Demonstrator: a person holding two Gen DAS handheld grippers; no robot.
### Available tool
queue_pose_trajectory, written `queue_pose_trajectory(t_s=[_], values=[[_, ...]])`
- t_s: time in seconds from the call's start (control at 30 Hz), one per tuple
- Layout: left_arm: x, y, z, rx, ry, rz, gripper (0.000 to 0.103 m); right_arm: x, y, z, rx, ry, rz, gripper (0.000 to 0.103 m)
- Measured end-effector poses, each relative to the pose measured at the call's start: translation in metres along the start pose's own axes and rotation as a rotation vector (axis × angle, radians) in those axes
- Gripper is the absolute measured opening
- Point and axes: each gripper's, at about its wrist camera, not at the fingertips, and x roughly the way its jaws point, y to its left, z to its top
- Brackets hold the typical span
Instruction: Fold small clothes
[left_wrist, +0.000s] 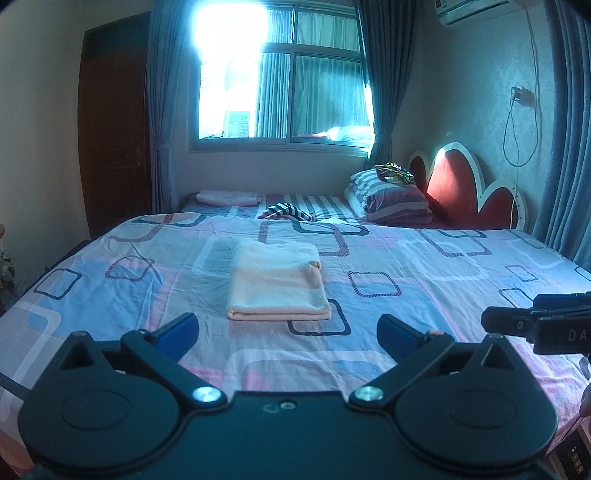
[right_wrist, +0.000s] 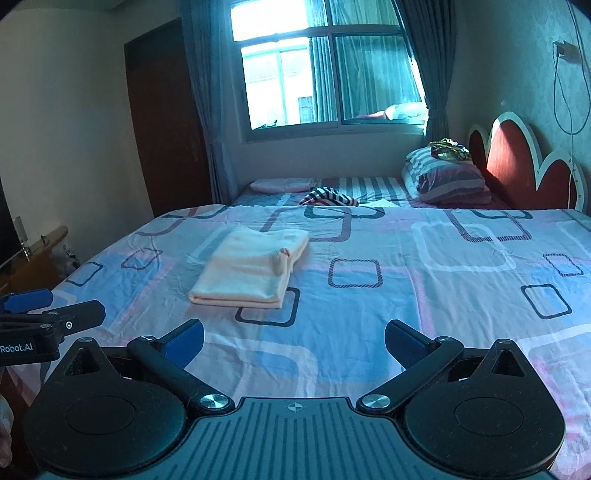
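Note:
A pale peach garment (left_wrist: 277, 283) lies folded into a neat rectangle on the patterned bed sheet (left_wrist: 424, 266); it also shows in the right wrist view (right_wrist: 251, 268). My left gripper (left_wrist: 288, 334) is open and empty, hovering just in front of the garment's near edge. My right gripper (right_wrist: 294, 341) is open and empty, to the right of the garment and nearer to me. Each gripper shows at the edge of the other's view: the right one (left_wrist: 539, 323), the left one (right_wrist: 48, 317).
A striped cloth (left_wrist: 288, 213) and a pink folded item (left_wrist: 227, 197) lie at the far side of the bed. Striped pillows (left_wrist: 391, 199) rest against the red headboard (left_wrist: 469, 192). A window, curtains and a dark door stand behind.

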Motion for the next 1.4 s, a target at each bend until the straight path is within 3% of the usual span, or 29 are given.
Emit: queue_pose_trajectory(t_s=[1.4], values=[[-0.014,0.009,0.003,0.008,-0.042,-0.004,0.102,-0.008,0.012,0.008,-0.036,-0.016,0.003,0.103]])
